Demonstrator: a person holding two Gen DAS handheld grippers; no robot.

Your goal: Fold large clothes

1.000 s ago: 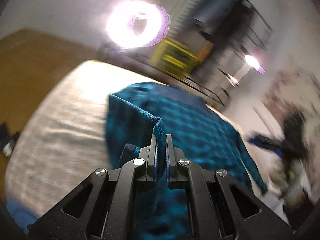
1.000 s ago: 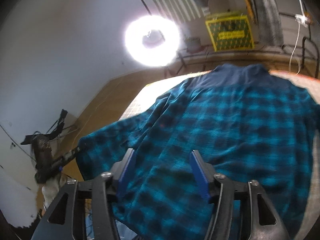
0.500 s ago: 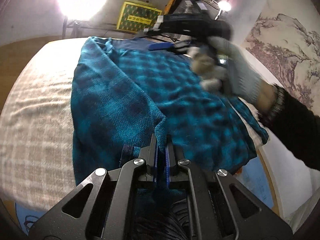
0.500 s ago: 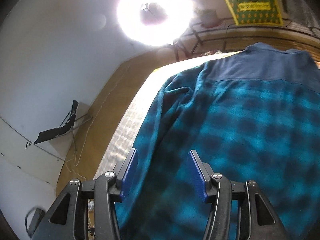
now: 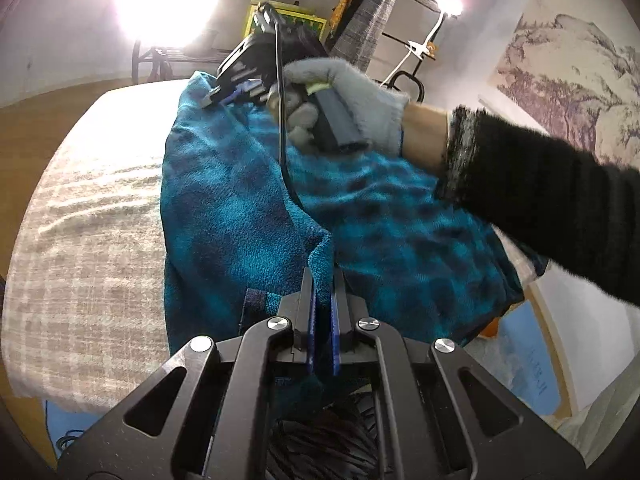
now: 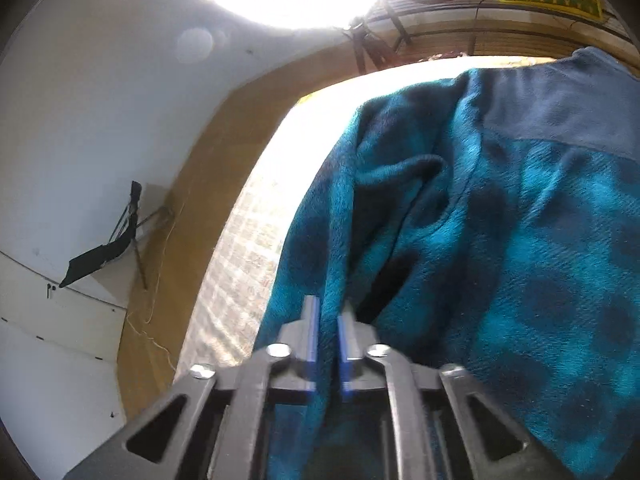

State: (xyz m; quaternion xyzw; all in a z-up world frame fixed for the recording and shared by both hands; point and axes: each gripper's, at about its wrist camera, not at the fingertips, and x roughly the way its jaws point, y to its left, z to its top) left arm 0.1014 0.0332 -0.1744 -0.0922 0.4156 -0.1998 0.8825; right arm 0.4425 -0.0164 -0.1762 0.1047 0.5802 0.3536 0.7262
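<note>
Both tools are clamped on the teal plaid shirt point(image 5: 240, 208) lying across the bed point(image 5: 92, 240): left tool point(image 5: 322, 312) pinching a hem fold, right tool point(image 6: 328, 328), jaws just closed, gripping fabric nearer the bed's far edge. Next, I judge, both must lift together and carry the side over.

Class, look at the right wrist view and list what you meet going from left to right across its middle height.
White wall → folded black stand leaning on it → wooden floor → checked table covering → teal plaid fleece garment.
</note>
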